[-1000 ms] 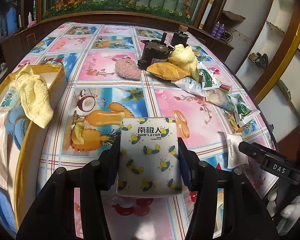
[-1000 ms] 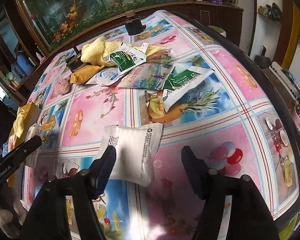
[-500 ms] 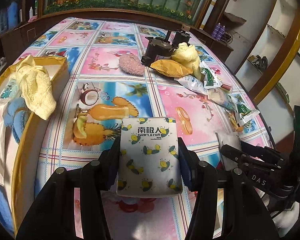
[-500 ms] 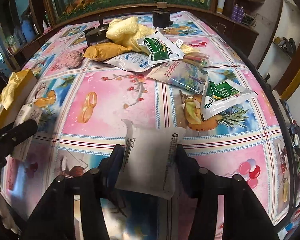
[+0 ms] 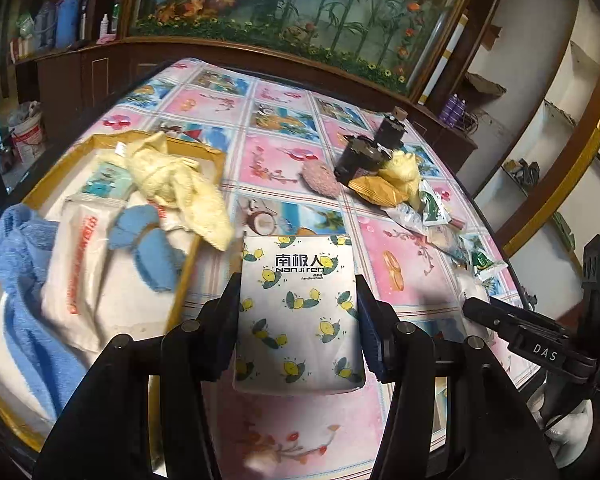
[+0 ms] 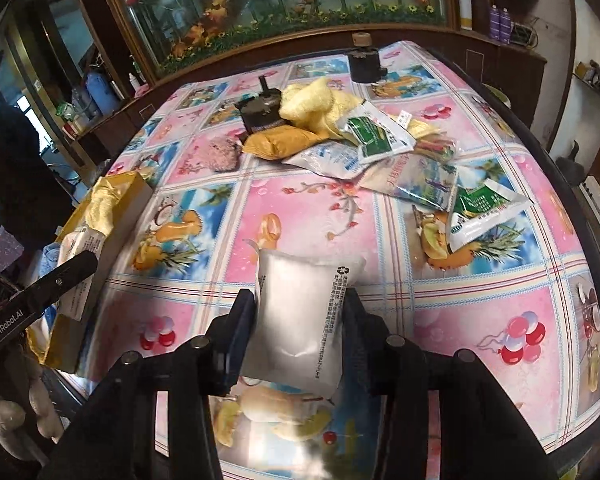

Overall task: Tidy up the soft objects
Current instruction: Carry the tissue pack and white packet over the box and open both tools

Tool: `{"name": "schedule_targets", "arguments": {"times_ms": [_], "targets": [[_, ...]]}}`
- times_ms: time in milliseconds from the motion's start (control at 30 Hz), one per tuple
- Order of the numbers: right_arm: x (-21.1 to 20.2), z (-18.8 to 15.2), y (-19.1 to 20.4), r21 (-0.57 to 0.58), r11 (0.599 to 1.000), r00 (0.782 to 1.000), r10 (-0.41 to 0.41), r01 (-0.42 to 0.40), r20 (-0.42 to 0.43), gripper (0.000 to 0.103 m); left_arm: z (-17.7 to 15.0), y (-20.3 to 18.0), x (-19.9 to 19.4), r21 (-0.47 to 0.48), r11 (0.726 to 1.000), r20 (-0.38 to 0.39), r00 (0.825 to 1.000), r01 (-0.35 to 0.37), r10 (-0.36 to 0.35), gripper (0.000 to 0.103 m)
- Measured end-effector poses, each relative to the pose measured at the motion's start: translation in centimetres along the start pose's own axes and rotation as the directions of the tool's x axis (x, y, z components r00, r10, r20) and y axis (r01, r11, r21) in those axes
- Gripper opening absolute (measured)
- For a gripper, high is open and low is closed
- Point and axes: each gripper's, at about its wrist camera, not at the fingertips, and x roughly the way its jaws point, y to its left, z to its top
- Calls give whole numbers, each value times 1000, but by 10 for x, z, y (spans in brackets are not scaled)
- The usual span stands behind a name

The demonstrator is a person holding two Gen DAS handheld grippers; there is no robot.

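Note:
My left gripper [image 5: 298, 304] is shut on a white tissue pack with lemon print [image 5: 298, 312], held above the table just right of the yellow box [image 5: 184, 276]. The box holds a yellow cloth [image 5: 180, 188], a blue towel [image 5: 24, 292] and white packs. My right gripper [image 6: 300, 316] is shut on a white plastic pouch [image 6: 300, 320], lifted over the table's near part. A pile stays at the back: yellow cloth [image 6: 316, 106], orange pouch [image 6: 280, 142], pink fuzzy pad [image 6: 220, 154] and green-and-white packets [image 6: 376, 136].
Two dark motor-like objects [image 6: 260, 112] [image 6: 362, 64] stand by the pile. The other gripper shows at the right edge of the left wrist view [image 5: 540, 344] and at the left edge of the right wrist view [image 6: 32, 304]. The box [image 6: 116, 208] sits left. Wooden cabinets ring the table.
The right gripper closed on the white pouch and lifted it. The left gripper carried the lemon-print tissue pack left, toward the yellow box.

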Motion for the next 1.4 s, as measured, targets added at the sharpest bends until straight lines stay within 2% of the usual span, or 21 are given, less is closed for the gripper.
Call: {"name": "schedule_targets", "arguments": {"times_ms": [167, 333, 633, 800, 1067, 1233, 1400], "targets": [[-3, 11, 35, -69, 996, 998, 57, -57, 9, 44, 0, 41, -29, -68, 996, 41, 997, -59, 62, 52], [2, 23, 81, -149, 980, 991, 132, -131, -3, 44, -5, 91, -50, -158, 978, 63, 987, -134, 145, 52], [28, 26, 192, -317, 911, 964, 254, -264, -74, 44, -21, 157, -56, -280, 932, 18, 969, -231, 246, 52], [56, 19, 239, -385, 875, 956, 260, -294, -139, 44, -27, 173, -50, -303, 917, -9, 963, -259, 269, 52], [103, 4, 267, -399, 869, 948, 213, -294, -235, 44, -33, 186, -42, -301, 902, -38, 949, -308, 312, 53], [111, 0, 269, -395, 875, 950, 193, -280, -246, 44, -32, 180, -38, -269, 902, -45, 939, -339, 340, 56], [109, 1, 272, -415, 869, 956, 187, -268, -226, 53, -30, 181, -39, -292, 904, -40, 948, -312, 315, 62]]}}
